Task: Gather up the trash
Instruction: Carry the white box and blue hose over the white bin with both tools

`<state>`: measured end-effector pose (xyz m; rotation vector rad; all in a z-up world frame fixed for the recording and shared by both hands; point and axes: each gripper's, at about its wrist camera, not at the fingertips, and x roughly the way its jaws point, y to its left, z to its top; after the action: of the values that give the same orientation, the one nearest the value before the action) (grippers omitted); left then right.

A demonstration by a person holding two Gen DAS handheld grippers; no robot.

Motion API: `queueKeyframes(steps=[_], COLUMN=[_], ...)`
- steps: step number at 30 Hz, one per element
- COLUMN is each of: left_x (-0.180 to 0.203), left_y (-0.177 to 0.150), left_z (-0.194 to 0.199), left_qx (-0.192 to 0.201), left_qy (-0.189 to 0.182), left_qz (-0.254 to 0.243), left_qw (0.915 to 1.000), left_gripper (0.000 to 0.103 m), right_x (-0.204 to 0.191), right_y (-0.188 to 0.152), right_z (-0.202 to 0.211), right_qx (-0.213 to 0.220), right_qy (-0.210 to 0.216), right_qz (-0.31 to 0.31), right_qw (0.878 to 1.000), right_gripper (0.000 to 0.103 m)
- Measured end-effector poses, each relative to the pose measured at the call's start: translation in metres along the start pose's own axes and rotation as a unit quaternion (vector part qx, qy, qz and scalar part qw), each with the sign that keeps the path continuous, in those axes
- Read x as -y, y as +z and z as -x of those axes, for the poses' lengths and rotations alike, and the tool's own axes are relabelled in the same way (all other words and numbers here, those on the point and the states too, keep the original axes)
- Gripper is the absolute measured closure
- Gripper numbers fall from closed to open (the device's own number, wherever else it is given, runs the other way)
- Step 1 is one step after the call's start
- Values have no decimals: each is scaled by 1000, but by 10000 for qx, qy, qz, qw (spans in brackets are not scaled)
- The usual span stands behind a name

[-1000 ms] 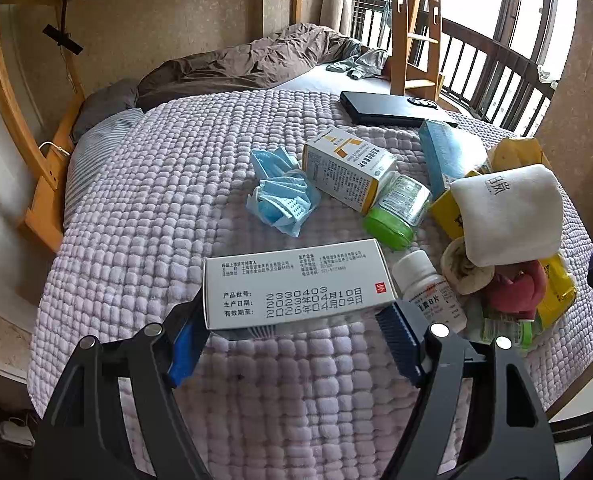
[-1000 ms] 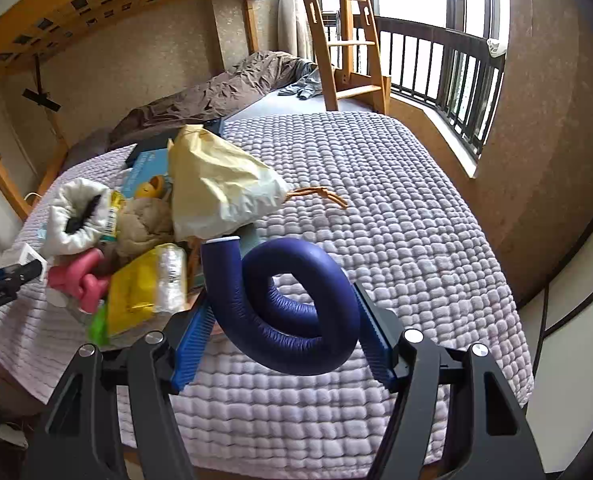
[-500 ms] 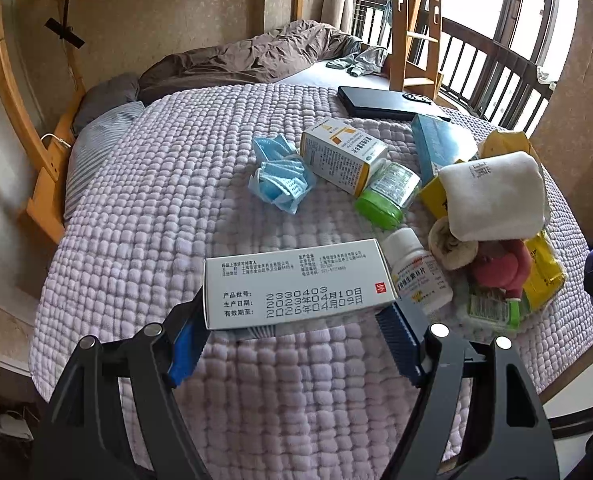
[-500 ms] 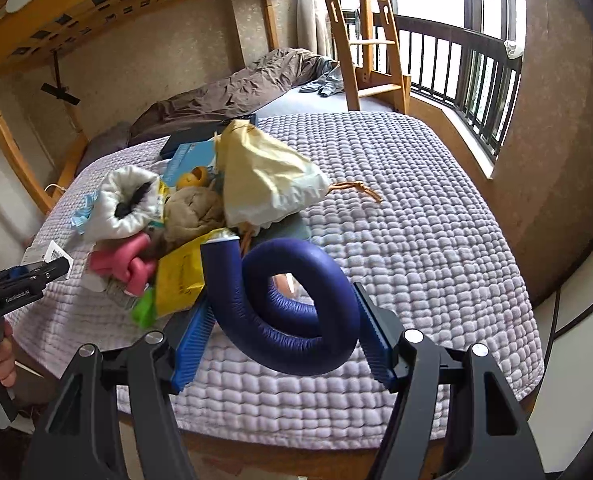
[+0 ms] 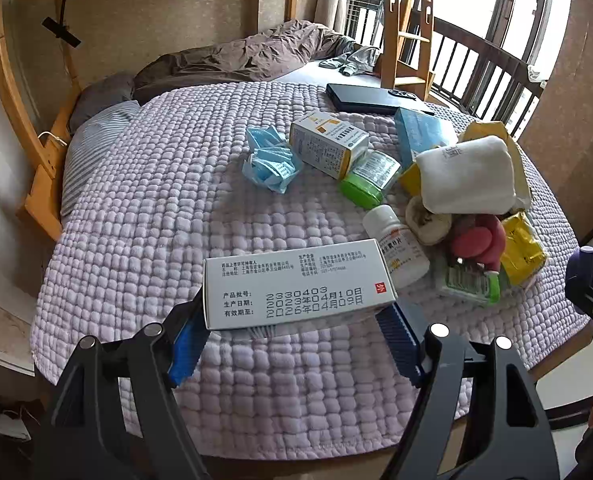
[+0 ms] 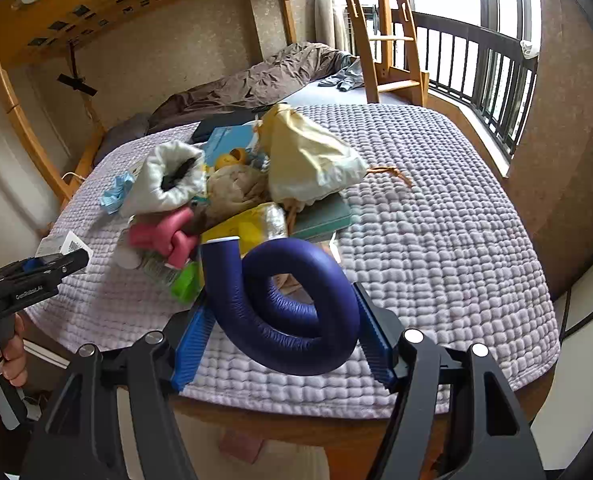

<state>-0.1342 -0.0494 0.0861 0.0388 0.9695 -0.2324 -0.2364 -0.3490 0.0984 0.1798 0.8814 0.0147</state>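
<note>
Presently each tool carries one item clear of the quilted bed (image 5: 144, 216), a lift that suggests both are being taken off for disposal: the left gripper (image 5: 292, 334) is clamped endwise on one white medicine box (image 5: 296, 286), and the right gripper (image 6: 282, 330) is closed on one coiled blue foam tube (image 6: 280, 304). Remaining on the quilt, by count: one crumpled blue mask (image 5: 270, 162), one yellow-and-white carton (image 5: 328, 146), one green-lidded jar (image 5: 370, 178), one white pill bottle (image 5: 396, 244), the rest heaped together.

**Hidden and cut off**

The white medicine box (image 5: 296, 284) covers part of the pill bottle (image 5: 396, 246). The blue foam tube (image 6: 284, 304) hides the bedspread (image 6: 436, 216) behind it. The person's hand (image 6: 0, 360) is cropped at the frame's left edge.
</note>
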Motion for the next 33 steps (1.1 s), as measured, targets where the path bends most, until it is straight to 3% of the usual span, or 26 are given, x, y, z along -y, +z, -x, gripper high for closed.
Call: queueKeyframes(steps=[16,33], left_x=[8,23], left_y=[-23,-44], left_z=[22,47], left_qx=[-89,-205], left_qy=[-279,-571], left_qz=[-130,-401], left_qw=[9995,9974], left_gripper=[25,25], right_x=[-20,-37], right_y=[-22,-47], right_z=[10,28], right_qx=[-187,-336], right_qy=[368,405], right_qz=[2,116], right_qw=[9991,9985], right_gripper=[38,38])
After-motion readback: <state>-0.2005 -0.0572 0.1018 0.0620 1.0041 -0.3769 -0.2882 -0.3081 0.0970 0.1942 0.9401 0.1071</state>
